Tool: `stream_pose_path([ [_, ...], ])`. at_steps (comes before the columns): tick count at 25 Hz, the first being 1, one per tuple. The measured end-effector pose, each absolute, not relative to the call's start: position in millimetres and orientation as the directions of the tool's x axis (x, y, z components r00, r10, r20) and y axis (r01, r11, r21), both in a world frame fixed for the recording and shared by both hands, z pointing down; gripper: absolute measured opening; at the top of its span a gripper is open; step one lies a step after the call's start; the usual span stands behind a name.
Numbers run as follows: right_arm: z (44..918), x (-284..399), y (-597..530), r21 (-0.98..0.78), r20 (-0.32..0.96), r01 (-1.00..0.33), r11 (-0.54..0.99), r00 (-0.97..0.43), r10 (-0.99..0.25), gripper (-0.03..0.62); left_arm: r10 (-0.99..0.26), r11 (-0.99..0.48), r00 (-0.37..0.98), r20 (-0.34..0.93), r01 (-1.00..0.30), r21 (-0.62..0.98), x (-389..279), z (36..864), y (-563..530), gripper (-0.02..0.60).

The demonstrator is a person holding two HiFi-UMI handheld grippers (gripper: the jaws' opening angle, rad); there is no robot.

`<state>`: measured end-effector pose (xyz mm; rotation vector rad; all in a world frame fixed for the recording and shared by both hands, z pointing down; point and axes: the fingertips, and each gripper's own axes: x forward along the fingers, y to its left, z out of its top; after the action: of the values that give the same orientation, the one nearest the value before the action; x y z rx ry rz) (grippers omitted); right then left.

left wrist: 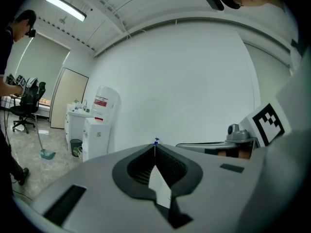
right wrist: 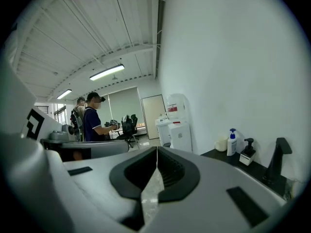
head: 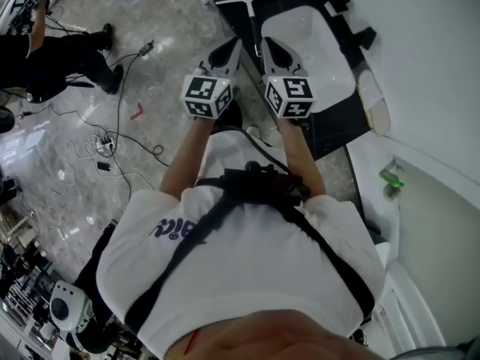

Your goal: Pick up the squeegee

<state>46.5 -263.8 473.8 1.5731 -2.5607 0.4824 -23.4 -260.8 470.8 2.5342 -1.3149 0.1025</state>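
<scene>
The squeegee (head: pixel 249 10), a white T-shaped tool, lies on the black counter (head: pixel 330 137) at the top of the head view, just left of the white sink basin (head: pixel 330 58). Both grippers are held out side by side short of it, pointing toward it. My left gripper (head: pixel 234 45) is shut with nothing between its jaws; in the left gripper view its tips (left wrist: pixel 155 143) meet against a bare white wall. My right gripper (head: pixel 268 45) is shut and empty too, its tips (right wrist: pixel 156 150) touching. Neither gripper view shows the squeegee.
A soap bottle (right wrist: pixel 233 142), a black dispenser (right wrist: pixel 248 152) and a black faucet (right wrist: pixel 277 163) stand on the counter at the right. A water dispenser (left wrist: pixel 100 125) stands by the wall. Cables (head: pixel 112 141) trail over the floor, where a person (head: pixel 45 51) stands at the left.
</scene>
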Motion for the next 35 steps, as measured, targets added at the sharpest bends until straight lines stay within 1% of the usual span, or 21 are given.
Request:
stream_pose_path([
  [9,544,35,-346,-0.169,0.416,-0.903,0.395,-0.428,-0.802,0.008,-0.760,-0.535,0.592,0.266,-0.804,0.260,-39,531,-337,0.011],
  [17,619,35,-394,-0.154,0.571,-0.924,0.351,-0.373,-0.731,0.009,-0.720,-0.529,0.610,0.332,-0.791,0.307,-43,578,-377,0.011],
  [19,635,42,-396,-0.150,0.598,-0.928,0.341,-0.360,-0.716,0.049,-0.712,-0.535,0.614,0.341,-0.789,0.302,-35,584,-379,0.011],
  [23,671,47,-408,-0.160,0.652,-0.935,0.317,-0.342,-0.677,0.072,-0.690,-0.545,0.625,0.365,-0.780,0.306,-29,600,-390,0.011],
  [29,729,42,-433,-0.147,0.744,-0.938,0.314,-0.314,-0.590,0.136,-0.662,-0.540,0.634,0.400,-0.774,0.331,-32,628,-412,0.011],
  [35,770,41,-448,-0.126,0.798,-0.942,0.311,-0.282,-0.532,0.141,-0.663,-0.511,0.617,0.423,-0.787,0.346,-47,644,-424,0.011],
])
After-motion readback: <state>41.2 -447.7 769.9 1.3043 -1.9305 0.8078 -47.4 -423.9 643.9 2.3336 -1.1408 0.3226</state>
